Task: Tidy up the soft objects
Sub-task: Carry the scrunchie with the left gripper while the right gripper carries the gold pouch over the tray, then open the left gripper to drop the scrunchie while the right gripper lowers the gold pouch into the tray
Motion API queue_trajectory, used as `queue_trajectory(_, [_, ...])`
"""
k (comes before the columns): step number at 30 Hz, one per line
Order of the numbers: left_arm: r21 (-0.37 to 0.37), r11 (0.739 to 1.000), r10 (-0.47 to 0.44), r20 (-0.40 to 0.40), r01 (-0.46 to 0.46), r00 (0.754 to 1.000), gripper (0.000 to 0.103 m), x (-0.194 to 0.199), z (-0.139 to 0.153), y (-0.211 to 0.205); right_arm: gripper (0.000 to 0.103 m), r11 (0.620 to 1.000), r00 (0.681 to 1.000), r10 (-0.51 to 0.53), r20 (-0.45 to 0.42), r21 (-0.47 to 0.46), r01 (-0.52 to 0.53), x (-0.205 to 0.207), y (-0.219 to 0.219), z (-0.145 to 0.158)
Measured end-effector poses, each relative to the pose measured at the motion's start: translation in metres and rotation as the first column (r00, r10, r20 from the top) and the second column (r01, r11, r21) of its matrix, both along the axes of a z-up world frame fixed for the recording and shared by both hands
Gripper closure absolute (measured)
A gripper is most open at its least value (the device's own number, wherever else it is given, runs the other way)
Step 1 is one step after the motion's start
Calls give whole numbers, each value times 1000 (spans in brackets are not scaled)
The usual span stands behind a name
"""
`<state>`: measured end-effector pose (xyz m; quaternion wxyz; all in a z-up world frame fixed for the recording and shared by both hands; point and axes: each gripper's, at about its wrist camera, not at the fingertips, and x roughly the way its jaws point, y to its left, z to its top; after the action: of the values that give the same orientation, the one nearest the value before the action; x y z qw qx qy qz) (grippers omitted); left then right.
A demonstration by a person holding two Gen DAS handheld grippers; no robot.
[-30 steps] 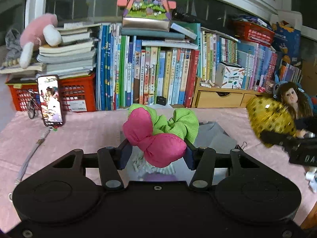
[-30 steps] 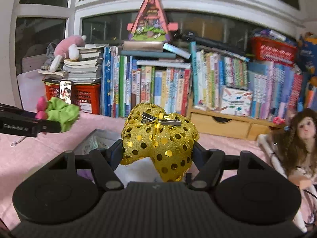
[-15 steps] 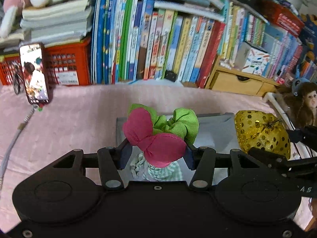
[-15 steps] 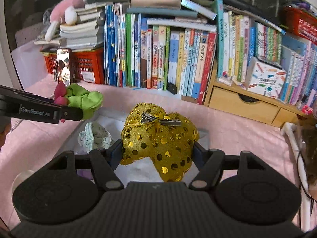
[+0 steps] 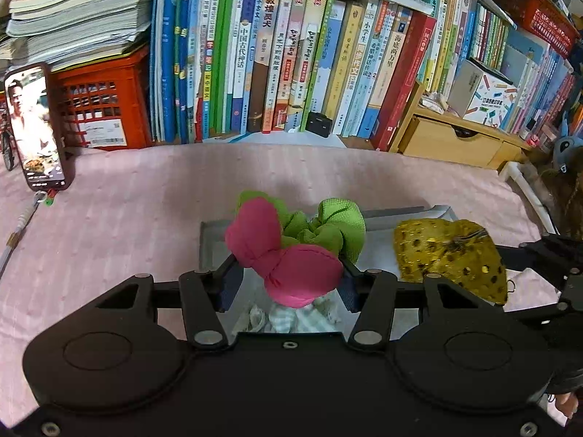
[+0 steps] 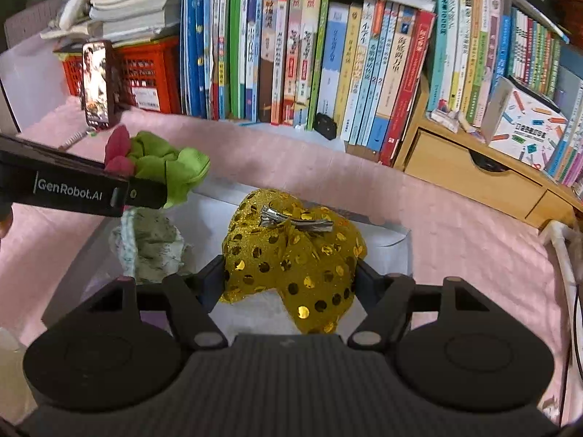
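Observation:
My left gripper is shut on a pink-and-green scrunchie bow and holds it above a grey box. My right gripper is shut on a gold sequin bow with a metal clip, also over the grey box. A pale patterned cloth piece lies inside the box, below the left gripper. In the left wrist view the gold bow shows at the right and the pale cloth under the fingers.
The box sits on a pink cloth-covered table. A row of books stands behind it, with a red crate and a propped phone at the left. A wooden drawer unit stands at the right.
Both grippers have tilted downward and moved over the grey box, each still holding its bow. The cloth piece inside the box has come into view.

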<state>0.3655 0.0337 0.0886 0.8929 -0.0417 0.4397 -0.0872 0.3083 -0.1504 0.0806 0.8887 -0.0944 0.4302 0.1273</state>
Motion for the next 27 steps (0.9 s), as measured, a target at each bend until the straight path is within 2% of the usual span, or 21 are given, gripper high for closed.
queue_trajectory(9, [32, 999, -4, -58, 5, 998, 52, 17, -17, -2, 28, 1000, 998, -9, -63, -25, 7, 24, 10, -12])
queue_trajectory(20, [32, 999, -3, -133, 7, 991, 51, 19, -34, 4, 26, 993, 995, 75, -67, -81, -81, 22, 28, -20])
queue_trajectory(27, [8, 1000, 0, -157, 1, 988, 51, 18, -34, 12, 26, 988, 986, 146, -84, -39, -150, 17, 38, -13])
